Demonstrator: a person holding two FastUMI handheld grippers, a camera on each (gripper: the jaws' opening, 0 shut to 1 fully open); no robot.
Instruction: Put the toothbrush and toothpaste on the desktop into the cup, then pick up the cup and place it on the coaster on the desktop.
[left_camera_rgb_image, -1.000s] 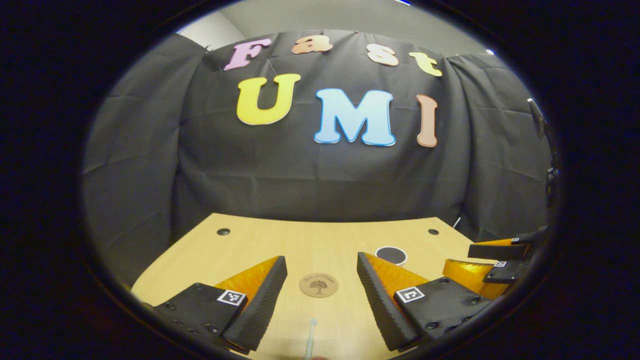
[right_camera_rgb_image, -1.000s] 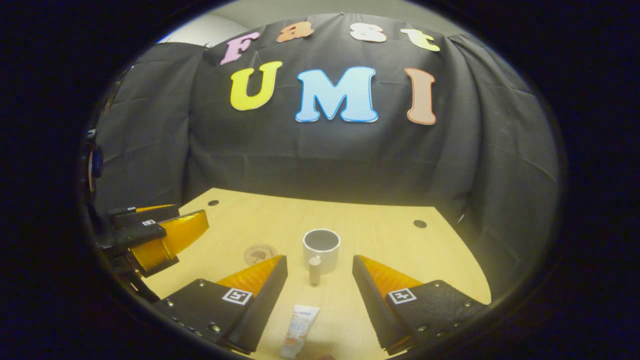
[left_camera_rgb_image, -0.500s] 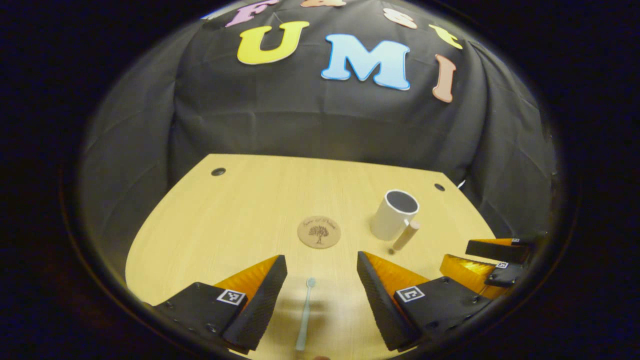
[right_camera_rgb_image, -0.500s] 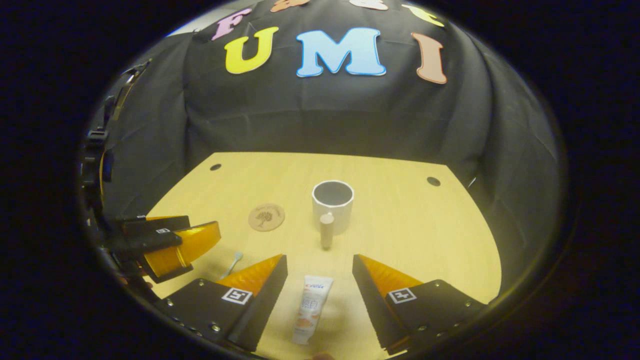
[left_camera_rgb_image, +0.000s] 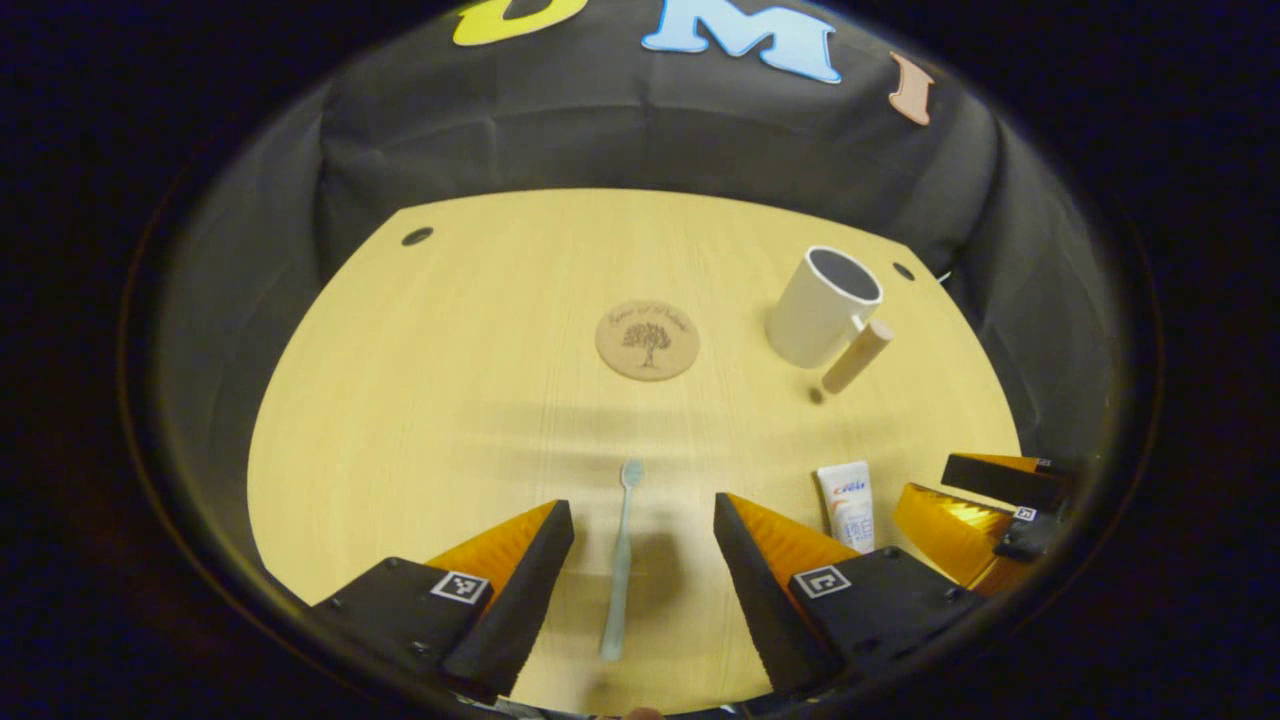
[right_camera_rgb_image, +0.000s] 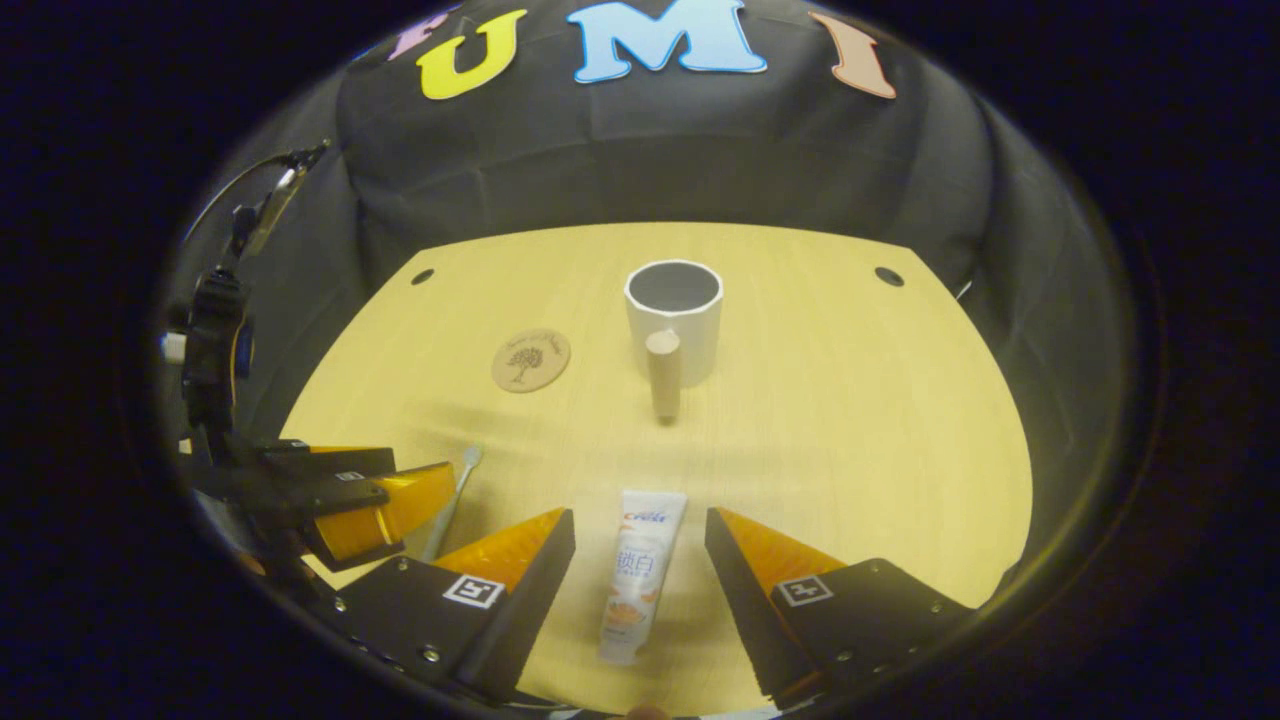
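Wooden worktop (left_camera_rgb_image: 420, 400) carries a cork coaster (left_camera_rgb_image: 647, 340) stamped with a tree and script too small to read; the toothpaste (right_camera_rgb_image: 640, 570) bears print. Both tools point down at the worktop, fingers spread: the left tool (left_camera_rgb_image: 640, 590) straddles the toothbrush (left_camera_rgb_image: 620, 560), the right tool (right_camera_rgb_image: 640, 600) straddles the toothpaste, neither touching. Beyond, the cup (right_camera_rgb_image: 673, 318) stands upright beside the coaster.

light wood desktop (left_camera_rgb_image: 420, 400), rounded at the far corners. two dark round holes sit near its far edge, one at the left corner (left_camera_rgb_image: 417, 236), one at the right (right_camera_rgb_image: 887, 276). black cloth wall (right_camera_rgb_image: 640, 160) hangs behind.
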